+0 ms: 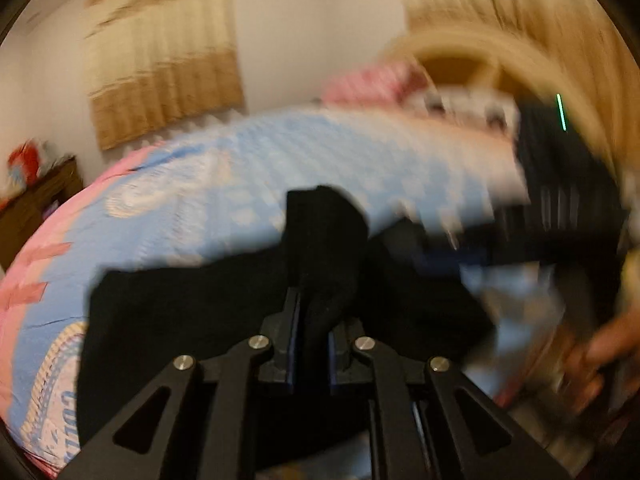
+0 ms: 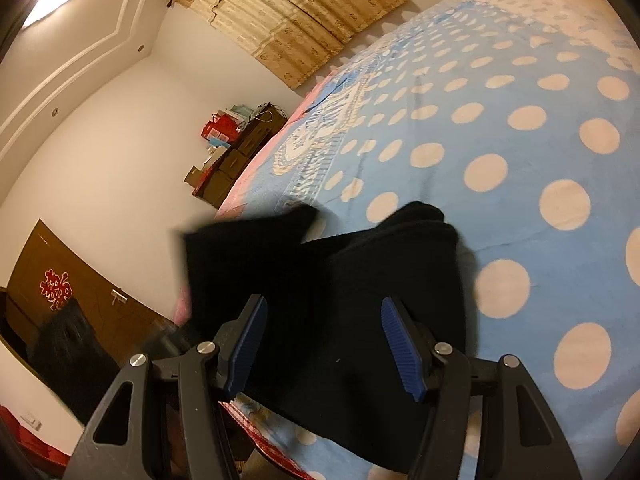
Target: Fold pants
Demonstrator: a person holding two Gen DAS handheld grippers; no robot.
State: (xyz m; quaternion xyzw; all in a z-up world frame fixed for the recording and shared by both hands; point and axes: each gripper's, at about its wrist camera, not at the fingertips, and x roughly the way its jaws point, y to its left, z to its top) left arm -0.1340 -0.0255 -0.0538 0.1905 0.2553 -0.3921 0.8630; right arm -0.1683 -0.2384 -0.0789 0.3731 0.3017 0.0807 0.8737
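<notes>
Pinching a bunched fold of the black pants [image 1: 224, 320] at the lower middle of the frame, the left gripper [image 1: 314, 320] has its jaws pressed nearly together on the cloth, which rises between the fingertips as a dark ridge toward the centre. The rest of the garment spreads to the lower left and right of the jaws, over the blue polka-dot bedspread [image 1: 280, 152]. The whole view is smeared. At the right edge a dark blurred device with a green light [image 1: 560, 168] shows, and a hand [image 1: 604, 352] at the lower right. A tan curtain [image 1: 160, 72] hangs at the upper left.

In the right wrist view, the right gripper [image 2: 322, 346] stands with its blue-padded fingers spread apart at the lower middle. The pants [image 2: 340, 300] lie under and between them, reaching up to the centre of the frame and down past the jaws; the pads do not press on the cloth. The bedspread [image 2: 520, 160] fills the right side, and a brown door [image 2: 80, 292] stands at the lower left.
</notes>
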